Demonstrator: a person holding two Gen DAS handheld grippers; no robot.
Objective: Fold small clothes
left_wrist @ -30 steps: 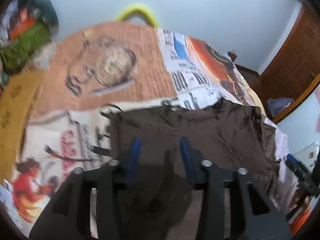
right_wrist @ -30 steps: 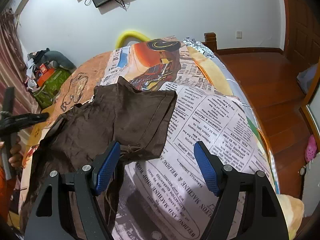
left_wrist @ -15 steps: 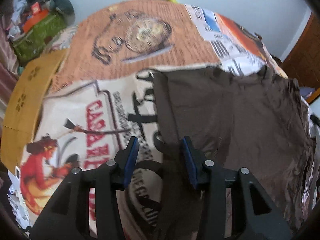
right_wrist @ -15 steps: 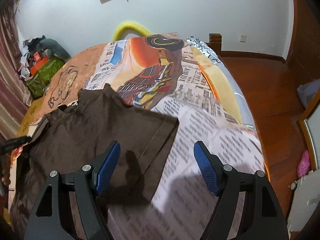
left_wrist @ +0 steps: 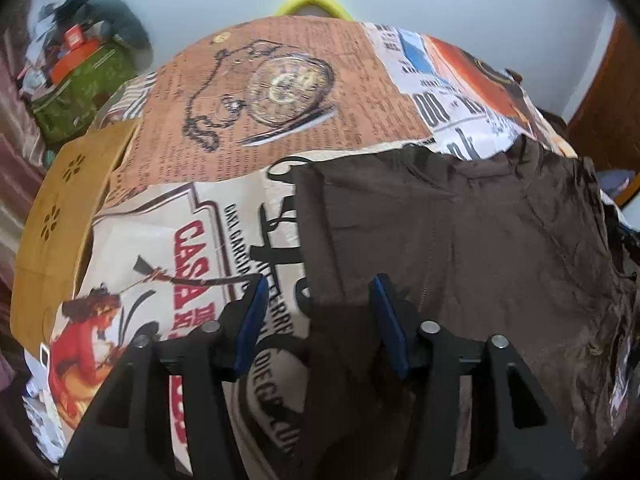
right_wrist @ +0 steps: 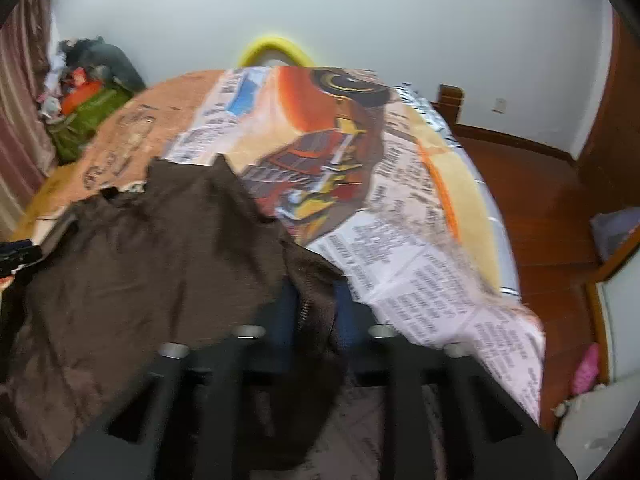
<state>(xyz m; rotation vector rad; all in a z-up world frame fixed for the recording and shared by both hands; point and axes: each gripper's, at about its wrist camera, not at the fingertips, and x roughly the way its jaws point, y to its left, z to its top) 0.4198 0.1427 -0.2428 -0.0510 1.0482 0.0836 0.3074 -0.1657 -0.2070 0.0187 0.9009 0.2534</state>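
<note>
Since a second ago the right claw point(right_wrist: 314, 312) has gone from spread wide over the bedspread to nearly pressed together, and its jaws are closing on the near right edge of the brown garment point(right_wrist: 160, 264), a fold of cloth bunched up between the blue pads point(right_wrist: 286, 316). Over the same time the left claw point(left_wrist: 316, 320) has sunk closer to the bed and tipped further down, so the pocket-watch print point(left_wrist: 288, 88) now fills much of its view.

That left claw stands apart, its jaws opening, with the garment's left edge strip running between the blue pads point(left_wrist: 250, 324); the pads do not press on it. From the left wrist view the garment point(left_wrist: 460, 264) lies spread flat across the right half of the bed, wrinkled toward its far right side, with its upper corners reaching the newspaper-print part of the bedspread point(left_wrist: 180, 240). In the right wrist view, which is blurred, the cloth lies on the left side of the bed and the truck print point(right_wrist: 328, 160) is bare beyond it.

A yellow curved headboard point(left_wrist: 314, 0) peeks above the far end of the bed. A green bag point(left_wrist: 80, 88) with clutter on top sits against the wall at the left, and a wooden floor point(right_wrist: 540, 208) runs along the right side.
</note>
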